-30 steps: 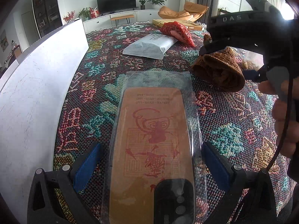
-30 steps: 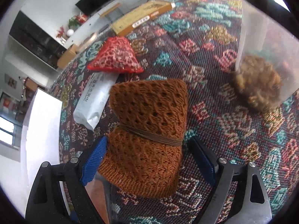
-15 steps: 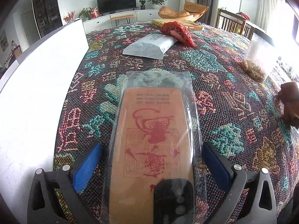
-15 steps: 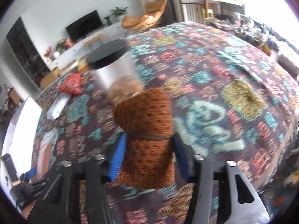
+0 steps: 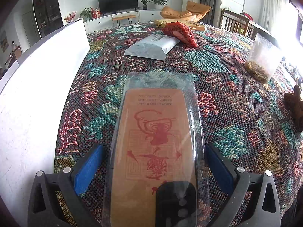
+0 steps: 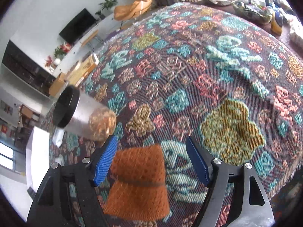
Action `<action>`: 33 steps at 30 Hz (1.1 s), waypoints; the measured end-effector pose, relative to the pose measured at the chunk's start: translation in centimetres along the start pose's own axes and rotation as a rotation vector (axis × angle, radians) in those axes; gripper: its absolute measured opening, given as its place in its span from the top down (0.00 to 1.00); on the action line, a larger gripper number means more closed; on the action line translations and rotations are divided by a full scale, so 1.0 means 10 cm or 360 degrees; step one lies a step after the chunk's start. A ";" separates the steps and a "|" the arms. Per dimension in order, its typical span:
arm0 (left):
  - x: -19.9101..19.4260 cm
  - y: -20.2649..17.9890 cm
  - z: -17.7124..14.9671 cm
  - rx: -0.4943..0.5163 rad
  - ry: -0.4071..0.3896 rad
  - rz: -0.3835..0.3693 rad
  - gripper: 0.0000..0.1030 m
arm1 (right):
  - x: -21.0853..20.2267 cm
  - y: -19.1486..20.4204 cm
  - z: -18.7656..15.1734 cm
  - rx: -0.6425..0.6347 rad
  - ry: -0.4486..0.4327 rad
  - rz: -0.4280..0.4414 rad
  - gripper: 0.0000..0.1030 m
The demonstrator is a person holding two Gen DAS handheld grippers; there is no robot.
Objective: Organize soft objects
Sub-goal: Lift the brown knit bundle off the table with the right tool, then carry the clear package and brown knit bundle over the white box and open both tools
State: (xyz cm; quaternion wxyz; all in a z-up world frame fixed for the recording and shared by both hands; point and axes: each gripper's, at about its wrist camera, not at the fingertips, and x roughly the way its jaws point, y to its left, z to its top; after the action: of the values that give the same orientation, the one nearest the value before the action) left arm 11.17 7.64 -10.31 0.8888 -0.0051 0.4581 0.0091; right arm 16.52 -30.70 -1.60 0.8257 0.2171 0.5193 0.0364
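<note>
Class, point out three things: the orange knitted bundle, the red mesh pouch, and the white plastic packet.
orange knitted bundle (image 6: pixel 139 185), right wrist view, on its tied waist.
red mesh pouch (image 5: pixel 180 30), left wrist view, on its middle.
white plastic packet (image 5: pixel 151 46), left wrist view, on its top face.

The woven cloth covering the bench (image 5: pixel 217 98) is dark maroon, patterned with teal, red, pink and mustard-yellow flowers and characters. The clear plastic sleeve holding a tan card (image 5: pixel 155 138) shows a red printed figure and dark lettering. A white padded mailer (image 5: pixel 151 46) lies beside a red netted pouch (image 5: pixel 180 30). The rust-orange knitted bundle (image 6: pixel 138 183) has a brown band round it. The fingers (image 6: pixel 105 161) carry ribbed blue pads on black frames.
</note>
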 end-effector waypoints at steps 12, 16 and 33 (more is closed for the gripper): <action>-0.03 -0.01 0.03 0.0055 0.0185 -0.0051 0.00 | 0.34 0.49 -0.15 -0.0412 0.0001 -0.0411 0.36; -0.02 -0.02 0.04 0.0044 0.0225 -0.0040 0.00 | 0.42 0.40 0.36 -0.0348 -0.0078 -0.0402 0.36; -0.22 0.24 0.30 -0.0263 0.0116 -0.0321 0.28 | -0.21 0.87 1.04 -0.0461 -0.0407 -0.0308 0.35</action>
State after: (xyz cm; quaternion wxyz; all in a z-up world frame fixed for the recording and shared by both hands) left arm 12.27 10.02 -6.73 0.8646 -0.1247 0.4848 -0.0429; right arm 26.10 -26.82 7.43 0.9071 0.0482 0.4181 0.0034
